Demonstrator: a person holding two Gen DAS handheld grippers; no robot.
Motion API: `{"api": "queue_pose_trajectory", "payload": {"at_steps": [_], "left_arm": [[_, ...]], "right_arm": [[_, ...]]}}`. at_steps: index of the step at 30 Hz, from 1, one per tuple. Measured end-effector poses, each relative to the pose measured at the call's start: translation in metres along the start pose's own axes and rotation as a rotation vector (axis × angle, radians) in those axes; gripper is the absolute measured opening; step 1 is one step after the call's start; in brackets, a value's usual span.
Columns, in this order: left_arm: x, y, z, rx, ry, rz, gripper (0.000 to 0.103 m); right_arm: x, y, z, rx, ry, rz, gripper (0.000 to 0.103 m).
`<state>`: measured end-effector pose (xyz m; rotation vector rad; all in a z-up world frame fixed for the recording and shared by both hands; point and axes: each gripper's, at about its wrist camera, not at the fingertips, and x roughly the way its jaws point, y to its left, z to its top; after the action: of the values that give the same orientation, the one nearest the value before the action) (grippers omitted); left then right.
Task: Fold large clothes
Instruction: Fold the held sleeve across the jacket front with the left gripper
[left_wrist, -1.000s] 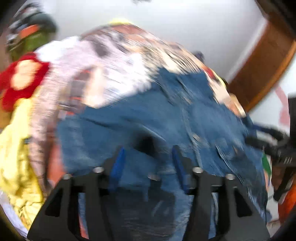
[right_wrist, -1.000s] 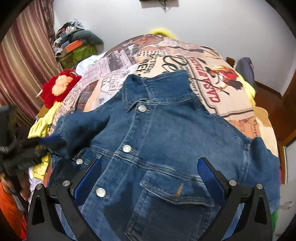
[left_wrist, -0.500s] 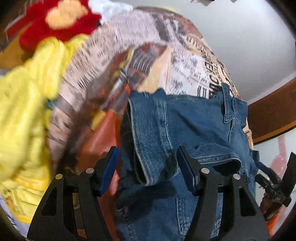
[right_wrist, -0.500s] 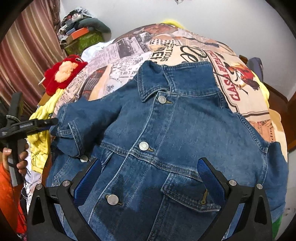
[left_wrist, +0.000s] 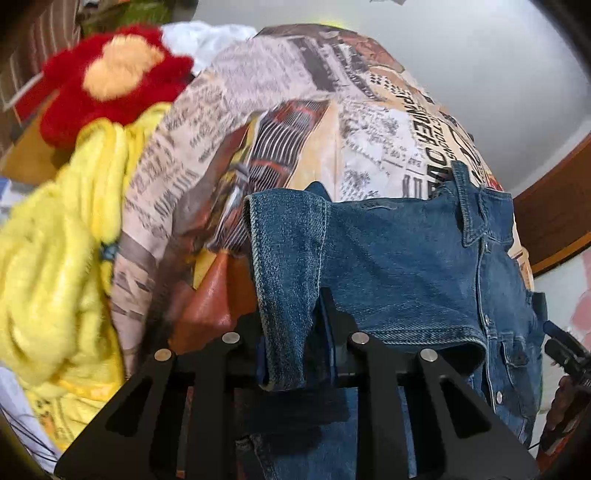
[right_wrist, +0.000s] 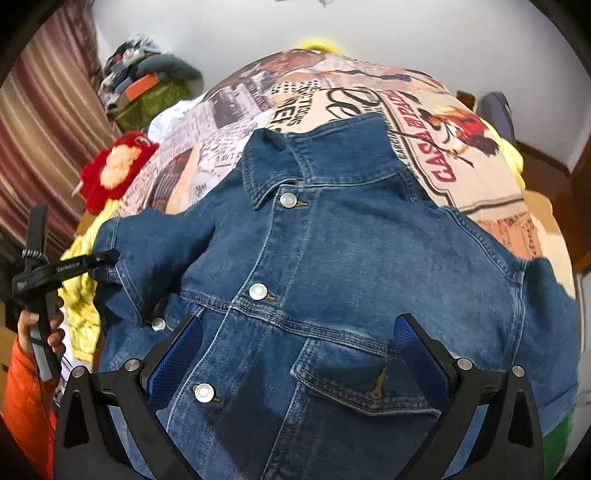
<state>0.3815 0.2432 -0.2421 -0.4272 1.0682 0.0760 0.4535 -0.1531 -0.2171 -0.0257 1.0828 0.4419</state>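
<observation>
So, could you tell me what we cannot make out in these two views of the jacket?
- Left wrist view: the left gripper pads, closing on the sleeve cuff, are hidden by its denim.
- Right wrist view: the denim jacket hem is cut off by the bottom edge, behind the open right gripper.
- Right wrist view: the shelf clutter is too small to identify.

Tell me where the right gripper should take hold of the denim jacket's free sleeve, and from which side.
Grip the cuff end of the free sleeve, coming in from the outer right edge of the denim jacket. That sleeve hangs over the bed's edge, so its end likely offers a firm stitched hem. The right gripper stands open above the chest pocket; the left gripper is closing on the other sleeve's cuff.
</observation>
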Motion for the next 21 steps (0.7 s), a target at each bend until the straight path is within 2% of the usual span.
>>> {"api": "queue_pose_trajectory", "payload": {"at_steps": [6, 10, 14, 17, 21], "left_arm": [[-0.020, -0.034, 0.001, 0.129, -0.013, 0.092, 0.023], [-0.009, -0.051, -0.005, 0.191, 0.034, 0.155, 0.023], [0.012, -0.040, -0.013, 0.131, 0.098, 0.187, 0.024], [0.016, -0.030, -0.016, 0.071, 0.109, 0.183, 0.024], [0.012, -0.036, -0.020, 0.089, 0.107, 0.212, 0.025]], "right_arm": [[-0.017, -0.015, -0.005, 0.030, -0.036, 0.020, 0.103], [-0.028, -0.023, -0.012, 0.028, -0.057, 0.021, 0.103], [-0.037, -0.032, -0.021, 0.030, -0.068, 0.022, 0.103], [-0.043, -0.037, -0.028, 0.017, -0.076, 0.007, 0.103], [-0.047, -0.041, -0.033, 0.010, -0.080, -0.001, 0.103]]}}
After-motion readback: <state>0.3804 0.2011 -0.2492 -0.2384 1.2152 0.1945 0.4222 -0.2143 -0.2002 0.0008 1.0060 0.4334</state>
